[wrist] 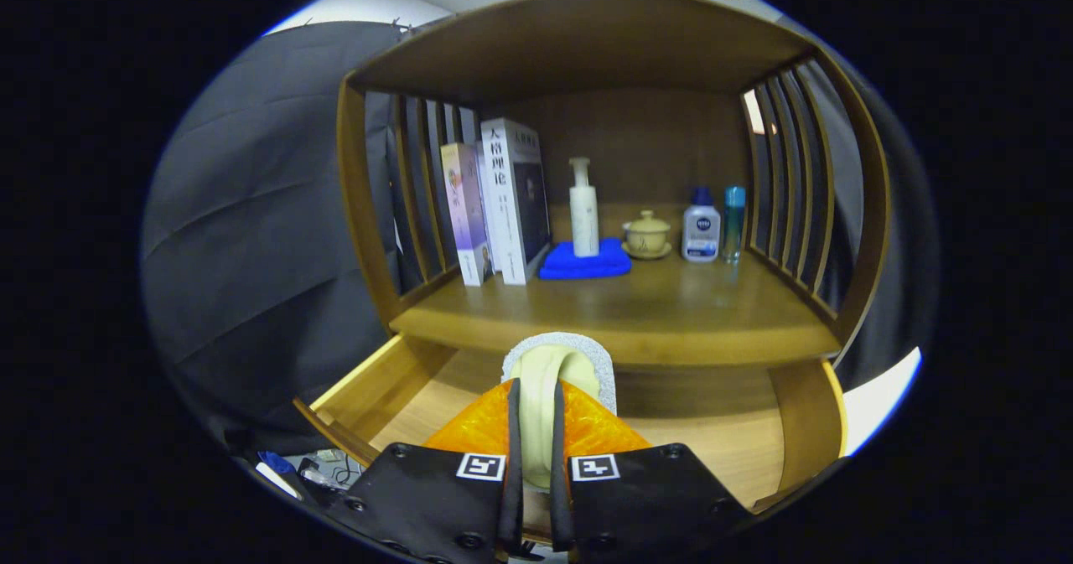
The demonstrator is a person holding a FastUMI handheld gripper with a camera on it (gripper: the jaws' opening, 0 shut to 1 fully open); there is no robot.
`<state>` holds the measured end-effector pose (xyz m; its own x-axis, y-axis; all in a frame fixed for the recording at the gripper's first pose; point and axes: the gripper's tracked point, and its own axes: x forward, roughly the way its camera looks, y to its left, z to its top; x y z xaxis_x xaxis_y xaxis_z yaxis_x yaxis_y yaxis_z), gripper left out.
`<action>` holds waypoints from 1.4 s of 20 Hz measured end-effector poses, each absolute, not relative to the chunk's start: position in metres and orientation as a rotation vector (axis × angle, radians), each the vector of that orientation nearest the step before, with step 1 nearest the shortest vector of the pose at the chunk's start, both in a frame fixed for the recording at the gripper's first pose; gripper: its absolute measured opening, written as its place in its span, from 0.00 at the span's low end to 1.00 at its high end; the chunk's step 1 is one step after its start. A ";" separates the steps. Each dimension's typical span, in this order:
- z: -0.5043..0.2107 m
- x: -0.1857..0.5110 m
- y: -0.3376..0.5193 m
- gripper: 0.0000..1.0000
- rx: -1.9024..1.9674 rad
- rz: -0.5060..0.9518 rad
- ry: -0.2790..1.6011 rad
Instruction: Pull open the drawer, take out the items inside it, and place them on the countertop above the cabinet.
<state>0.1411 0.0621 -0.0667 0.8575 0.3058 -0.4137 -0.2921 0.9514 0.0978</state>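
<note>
- The gripper (533, 455) is pinching a pale, cream-coloured item (545, 380) with a grey speckled edge; both fingers (513, 463) press on its narrow middle.
- An orange crinkled piece (587, 421) sits on either side of the fingers, just behind the held item.
- The drawer (738, 438) stands pulled open below; its wooden floor shows beyond and beside the fingers.
- The held item hangs above the drawer, just in front of the bench (662, 313) edge.
- Farther back on the bench stand books (503, 204), a white pump bottle (583, 208) on a blue cloth (585, 262), a lidded cup (646, 234), a small white bottle (701, 227) and a teal bottle (733, 222).
</note>
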 end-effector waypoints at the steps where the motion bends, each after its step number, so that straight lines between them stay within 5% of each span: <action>1: -0.057 0.142 0.063 0.15 0.037 0.316 0.416; 11: -0.014 0.210 0.058 0.15 0.056 0.243 0.338; 25: -0.068 0.303 0.035 0.18 0.137 0.106 0.518; 28: -0.069 0.305 0.033 0.35 0.099 0.096 0.485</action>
